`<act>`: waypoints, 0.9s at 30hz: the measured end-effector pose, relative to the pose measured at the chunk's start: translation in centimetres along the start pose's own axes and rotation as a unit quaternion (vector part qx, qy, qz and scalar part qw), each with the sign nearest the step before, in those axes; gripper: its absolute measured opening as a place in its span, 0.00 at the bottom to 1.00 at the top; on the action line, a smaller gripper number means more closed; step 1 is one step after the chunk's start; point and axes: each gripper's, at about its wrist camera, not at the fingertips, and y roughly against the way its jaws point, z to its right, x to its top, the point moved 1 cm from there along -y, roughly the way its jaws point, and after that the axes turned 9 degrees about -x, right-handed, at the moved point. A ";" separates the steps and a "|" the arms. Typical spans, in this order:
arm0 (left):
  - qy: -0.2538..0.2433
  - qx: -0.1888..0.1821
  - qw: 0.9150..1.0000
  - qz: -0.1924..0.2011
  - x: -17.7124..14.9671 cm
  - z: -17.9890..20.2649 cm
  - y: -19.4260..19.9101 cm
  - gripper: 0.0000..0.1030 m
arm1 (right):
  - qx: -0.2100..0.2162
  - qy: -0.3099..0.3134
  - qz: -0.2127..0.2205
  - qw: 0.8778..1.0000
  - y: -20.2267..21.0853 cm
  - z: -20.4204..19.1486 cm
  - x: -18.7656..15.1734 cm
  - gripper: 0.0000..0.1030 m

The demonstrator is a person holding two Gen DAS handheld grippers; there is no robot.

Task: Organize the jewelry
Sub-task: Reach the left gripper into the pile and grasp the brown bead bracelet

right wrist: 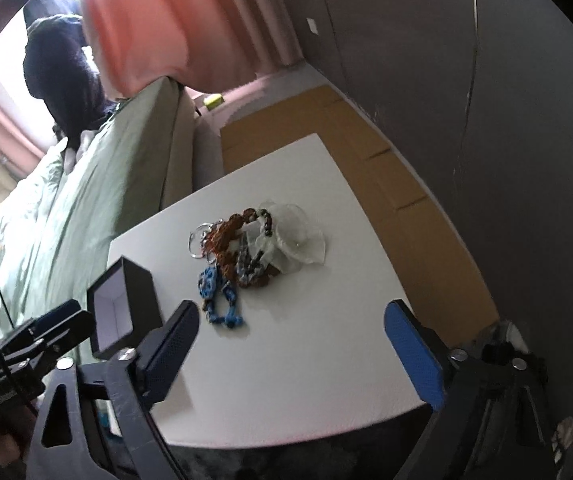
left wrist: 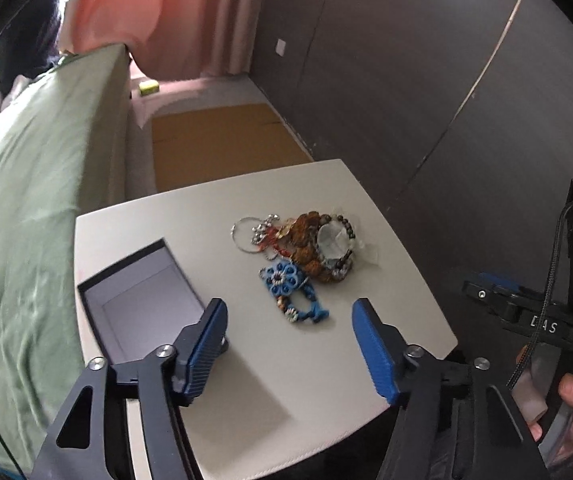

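Nearest, blue-padded fingers (left wrist: 374, 348) of left gripper (left wrist: 288, 344) spread wide, nothing between them, hovering over near part of white table (left wrist: 326, 380). Likewise right gripper (right wrist: 292, 350), spread wide and empty, over near edge of same table.

Just beyond left gripper, between its fingertips and a little farther: blue beaded flower piece (left wrist: 286, 284), nearest item of jewelry pile (left wrist: 306, 248), clear of both pads, not touched. From right wrist view, same blue piece (right wrist: 218, 300) just past and right of left finger, well left of right finger.

Left of pile, open black box (left wrist: 142, 292) with pale lining, lying on table; near corner hidden behind left finger of left gripper. In right wrist view, box (right wrist: 120, 312) left of that gripper's fingers, apart from pile.

Farther in pile: silver ring loops (left wrist: 246, 232), brown beaded strands (left wrist: 306, 240), clear pouch (left wrist: 334, 240), all heaped together mid-table.

Beyond table: brown cardboard (left wrist: 222, 140) on floor, green bedding (left wrist: 26, 200) at left, dark wall panels (left wrist: 406, 60) at right, pink curtain (left wrist: 158, 12) farthest.
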 end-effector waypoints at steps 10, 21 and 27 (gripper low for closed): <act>0.020 -0.014 0.998 -0.063 4.8 0.3 -4.3 0.48 | 0.012 -0.032 -0.058 0.998 -3.9 0.1 4.6 0.76; 0.058 -0.009 0.987 -0.147 7.2 -1.4 -12.4 0.36 | 0.014 -0.022 -0.117 0.993 -10.3 0.6 5.6 0.58; 0.067 -0.009 0.982 -0.176 6.9 -2.3 -15.8 0.34 | 0.018 -0.031 -0.140 0.990 -12.9 1.2 5.7 0.58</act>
